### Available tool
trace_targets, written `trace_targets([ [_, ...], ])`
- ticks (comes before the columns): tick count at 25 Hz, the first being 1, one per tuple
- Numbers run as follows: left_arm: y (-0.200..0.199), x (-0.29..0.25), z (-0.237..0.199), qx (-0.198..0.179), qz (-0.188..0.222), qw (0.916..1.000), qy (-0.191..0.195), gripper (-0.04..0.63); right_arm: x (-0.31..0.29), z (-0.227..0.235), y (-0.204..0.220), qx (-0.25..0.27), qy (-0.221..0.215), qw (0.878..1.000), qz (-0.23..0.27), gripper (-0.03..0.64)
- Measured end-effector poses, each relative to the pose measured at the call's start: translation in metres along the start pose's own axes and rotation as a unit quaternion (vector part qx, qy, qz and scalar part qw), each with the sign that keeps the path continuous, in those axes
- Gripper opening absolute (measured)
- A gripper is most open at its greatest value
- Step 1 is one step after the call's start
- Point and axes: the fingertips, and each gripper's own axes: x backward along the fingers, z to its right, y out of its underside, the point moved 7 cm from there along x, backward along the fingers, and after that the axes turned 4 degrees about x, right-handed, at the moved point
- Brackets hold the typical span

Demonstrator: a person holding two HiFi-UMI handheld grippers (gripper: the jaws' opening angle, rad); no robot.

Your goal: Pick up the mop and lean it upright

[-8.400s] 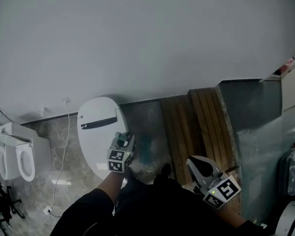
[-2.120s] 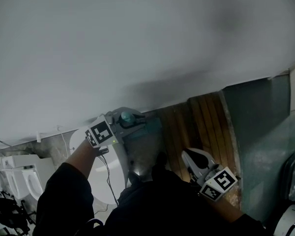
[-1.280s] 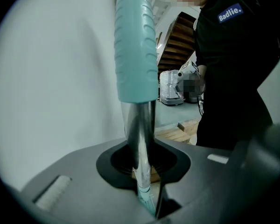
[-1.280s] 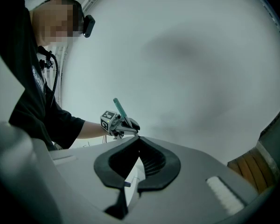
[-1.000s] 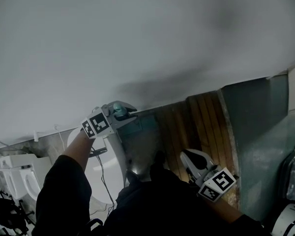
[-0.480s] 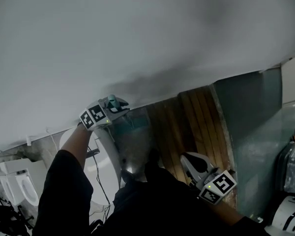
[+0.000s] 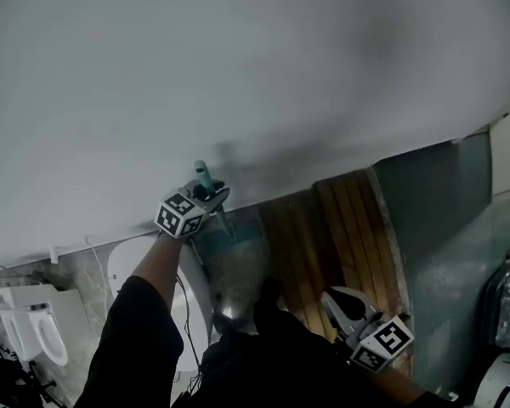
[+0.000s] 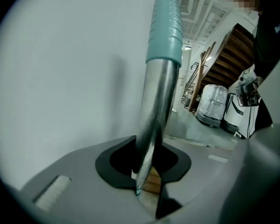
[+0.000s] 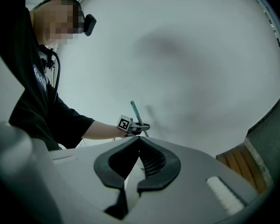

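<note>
Your left gripper [image 7: 214, 195] is clamped on the mop [image 8: 158, 92], a shiny metal pole with a ribbed teal cap, gripping it near the capped top. The pole stands steeply, close to the pale grey wall [image 7: 238, 58]; whether the cap touches that wall cannot be told; below the jaws the gripper's own body cuts the pole off; in the head view it runs down towards a dim teal patch [image 7: 238, 232], too murky to name. Your right gripper [image 9: 140, 139] sits low beside the brown slatted wooden board [image 7: 348, 219], jaw tips together, nothing between them; your dark sleeve [image 7: 140, 347] hides part of the white oval toilet [image 7: 119, 266].
</note>
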Motion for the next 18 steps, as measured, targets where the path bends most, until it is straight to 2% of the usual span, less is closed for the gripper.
trace_targets([
  [3,-0.004,-0.006,-0.008,0.033,0.006,0.9989,-0.032,0.097,0.001,0.005,0.001,-0.004,0.000,1.000,-0.001,0.005],
  [6,-0.003,-0.004,-0.020,0.082,0.013,0.9938,-0.074,0.105,0.004,0.007,0.003,-0.006,0.002,1.000,-0.001,0.005],
  [12,0.009,0.000,-0.039,0.141,-0.019,0.9765,-0.162,0.110,0.006,0.014,0.003,-0.007,0.014,1.000,-0.001,0.005],
  [16,0.024,0.004,-0.045,0.184,-0.029,0.9635,-0.192,0.164,0.007,0.016,0.004,-0.007,0.016,1.000,0.001,0.005],
  [18,0.029,0.004,-0.048,0.196,-0.036,0.9594,-0.200,0.168,0.006,0.017,0.005,-0.008,0.016,1.000,0.000,0.005],
])
